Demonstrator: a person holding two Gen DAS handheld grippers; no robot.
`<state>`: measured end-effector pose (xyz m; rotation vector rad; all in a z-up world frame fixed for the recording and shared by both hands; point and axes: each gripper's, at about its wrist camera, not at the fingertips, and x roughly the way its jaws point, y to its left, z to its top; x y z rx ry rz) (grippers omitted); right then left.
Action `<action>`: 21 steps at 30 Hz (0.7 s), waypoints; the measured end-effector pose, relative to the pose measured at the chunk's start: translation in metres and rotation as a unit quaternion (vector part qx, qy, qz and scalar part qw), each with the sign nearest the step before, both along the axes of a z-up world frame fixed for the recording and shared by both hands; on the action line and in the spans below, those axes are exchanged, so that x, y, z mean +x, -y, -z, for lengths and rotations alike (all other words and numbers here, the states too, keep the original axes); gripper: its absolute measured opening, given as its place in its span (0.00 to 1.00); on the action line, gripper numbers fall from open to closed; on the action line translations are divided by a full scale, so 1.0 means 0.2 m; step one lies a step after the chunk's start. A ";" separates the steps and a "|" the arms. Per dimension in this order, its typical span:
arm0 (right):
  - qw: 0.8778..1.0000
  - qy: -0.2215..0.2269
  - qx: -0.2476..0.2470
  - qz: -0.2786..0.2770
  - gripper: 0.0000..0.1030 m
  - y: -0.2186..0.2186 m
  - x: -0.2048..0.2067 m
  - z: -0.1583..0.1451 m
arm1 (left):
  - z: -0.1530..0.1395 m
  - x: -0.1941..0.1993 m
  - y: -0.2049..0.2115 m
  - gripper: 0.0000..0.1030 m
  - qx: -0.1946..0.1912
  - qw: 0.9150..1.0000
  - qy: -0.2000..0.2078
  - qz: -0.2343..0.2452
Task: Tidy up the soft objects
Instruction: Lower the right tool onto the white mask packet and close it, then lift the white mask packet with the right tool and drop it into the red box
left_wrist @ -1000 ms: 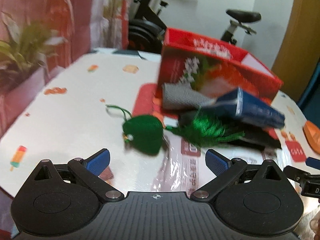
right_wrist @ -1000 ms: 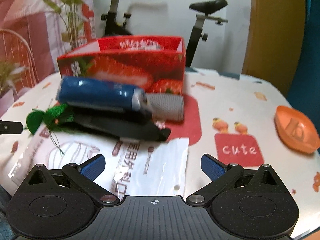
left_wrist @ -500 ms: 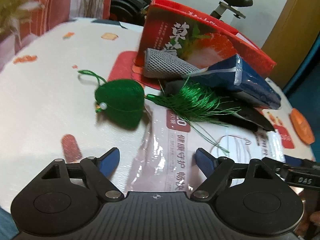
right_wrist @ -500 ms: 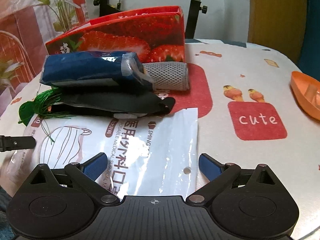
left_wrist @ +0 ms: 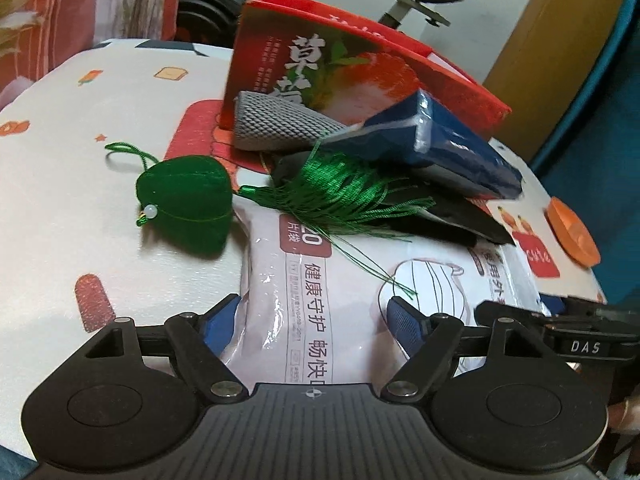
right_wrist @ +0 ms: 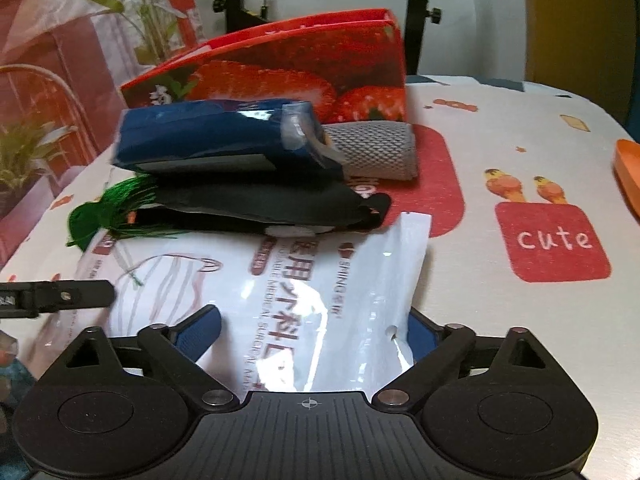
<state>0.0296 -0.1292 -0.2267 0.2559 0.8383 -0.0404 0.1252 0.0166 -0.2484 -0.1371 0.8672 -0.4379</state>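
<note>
**Both tongs straddle the mask pack; the grasp is not yet made**

The left tongs [left_wrist: 312, 316] and the right tongs [right_wrist: 314, 330] both stand released, each spread around one end of the white mask pack [left_wrist: 336, 288] that lies flat on the tabletop [left_wrist: 80, 184]. The blue pads sit just beside the pack's edges; whether any pad is touching the film I cannot tell through the fisheye bend. The step in hand looks like the pick-up of this pack.

The far edge of the pack lies under a black pouch [right_wrist: 272, 204], which carries a blue tissue packet [right_wrist: 216, 140]. A green tassel [left_wrist: 340, 192] trails onto the pack from a green sachet [left_wrist: 188, 200] beside it. A grey mesh roll [left_wrist: 276, 128] leans against the red strawberry box [left_wrist: 320, 64].

The next move probably calls for clenching both tongs on the slippery film, then drawing the pack out gently so the pile does not topple.

The box is open-topped; its inside is hidden. An orange dish [left_wrist: 572, 232] sits well apart, apparently empty.
</note>
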 end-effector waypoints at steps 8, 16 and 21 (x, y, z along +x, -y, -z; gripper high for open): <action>1.000 0.004 0.010 -0.007 0.80 -0.01 0.00 0.00 | -0.01 -0.01 0.03 0.78 -0.013 1.000 0.000 0.019; 0.998 0.004 0.024 0.053 0.30 0.10 -0.06 -0.06 | -0.02 -0.02 -0.01 0.58 -0.017 1.000 -0.017 0.020; 0.998 0.026 0.015 0.059 0.27 0.11 -0.13 -0.14 | -0.05 -0.07 -0.03 0.58 -0.027 0.999 -0.012 0.021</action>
